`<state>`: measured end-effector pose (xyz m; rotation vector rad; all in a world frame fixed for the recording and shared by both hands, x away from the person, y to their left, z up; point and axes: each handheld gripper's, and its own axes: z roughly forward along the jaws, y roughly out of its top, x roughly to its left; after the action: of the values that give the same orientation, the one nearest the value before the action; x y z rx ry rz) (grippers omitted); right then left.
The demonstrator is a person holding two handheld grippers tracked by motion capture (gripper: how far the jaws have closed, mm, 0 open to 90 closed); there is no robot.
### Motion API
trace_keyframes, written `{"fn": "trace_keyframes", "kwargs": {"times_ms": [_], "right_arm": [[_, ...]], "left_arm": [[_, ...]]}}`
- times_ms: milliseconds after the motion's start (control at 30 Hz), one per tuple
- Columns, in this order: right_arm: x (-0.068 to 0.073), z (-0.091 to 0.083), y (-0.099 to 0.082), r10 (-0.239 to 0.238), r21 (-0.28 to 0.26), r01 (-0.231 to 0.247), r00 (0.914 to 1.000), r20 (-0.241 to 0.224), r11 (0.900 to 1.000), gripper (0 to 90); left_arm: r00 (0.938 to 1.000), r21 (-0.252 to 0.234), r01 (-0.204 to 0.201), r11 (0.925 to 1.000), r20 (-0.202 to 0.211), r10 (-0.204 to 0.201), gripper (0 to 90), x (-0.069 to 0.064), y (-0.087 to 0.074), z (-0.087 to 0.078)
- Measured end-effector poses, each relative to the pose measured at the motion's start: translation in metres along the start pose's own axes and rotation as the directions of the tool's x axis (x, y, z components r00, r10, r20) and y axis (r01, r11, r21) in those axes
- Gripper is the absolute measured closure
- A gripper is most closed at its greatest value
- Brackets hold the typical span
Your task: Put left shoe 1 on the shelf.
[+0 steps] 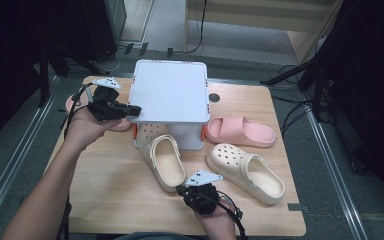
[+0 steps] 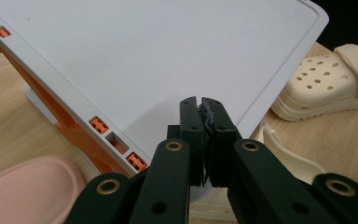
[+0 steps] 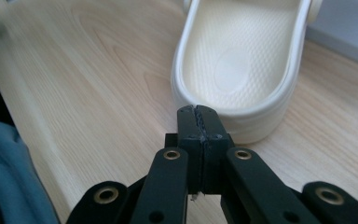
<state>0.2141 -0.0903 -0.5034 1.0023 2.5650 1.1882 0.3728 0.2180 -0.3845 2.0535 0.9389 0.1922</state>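
Closest in, the right tool (image 3: 199,109) sits shut and empty against the heel of the cream clog (image 1: 163,161), mid-counter (image 1: 105,170) under the white rack (image 1: 169,90). Left tool (image 2: 200,103), also closed, touches the rack's corner. Risk: shut jaws shove rather than grip, so the clog could skid aside.

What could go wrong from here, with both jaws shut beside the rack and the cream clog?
1. The left gripper sits shut at the edge of the white rack; a push there might tip or slide the rack onto the clog tucked under it.
2. The right gripper is shut just behind the heel of the cream clog, gripping nothing; pressing forward would likely shove the clog rather than pick it up.
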Motion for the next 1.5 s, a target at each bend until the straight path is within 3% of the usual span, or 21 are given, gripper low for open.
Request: {"fn": "trace_keyframes", "kwargs": {"times_ms": [267, 533, 900, 1033, 1167, 1500], "right_arm": [[-0.005, 0.011, -0.005, -0.016, 0.044, 0.015, 0.9998, 0.015, 0.9989, 90.0], [-0.001, 0.018, 0.0, 0.003, 0.029, -0.003, 1.0, -0.004, 0.9996, 90.0], [0.013, 0.033, 0.021, -0.021, -0.012, 0.02, 0.9979, -0.061, 0.9997, 90.0], [0.018, 0.042, 0.032, -0.056, -0.021, 0.055, 0.9971, -0.051, 0.9982, 90.0], [0.014, 0.05, 0.044, -0.07, -0.022, 0.069, 0.9968, -0.039, 0.9974, 90.0], [-0.003, 0.076, 0.068, -0.046, -0.012, 0.046, 0.9987, -0.024, 0.9989, 89.7]], "left_arm": [[1.0, -0.001, -0.003, 1.0, -0.003, 0.003, 89.3, 0.0, 0.0, 0.0], [1.0, -0.002, -0.006, 1.0, 0.0, 0.006, 89.4, 0.001, -0.001, 0.0], [1.0, -0.007, -0.004, 1.0, 0.003, 0.004, 89.4, 0.001, -0.001, 0.001], [1.0, -0.006, -0.004, 1.0, 0.001, 0.004, 89.3, 0.001, -0.001, 0.0], [1.0, -0.008, -0.004, 1.0, 0.003, 0.004, 89.3, 0.001, -0.001, 0.001], [1.0, -0.006, -0.002, 1.0, 0.008, 0.002, 89.3, 0.0, -0.001, 0.001]]}}
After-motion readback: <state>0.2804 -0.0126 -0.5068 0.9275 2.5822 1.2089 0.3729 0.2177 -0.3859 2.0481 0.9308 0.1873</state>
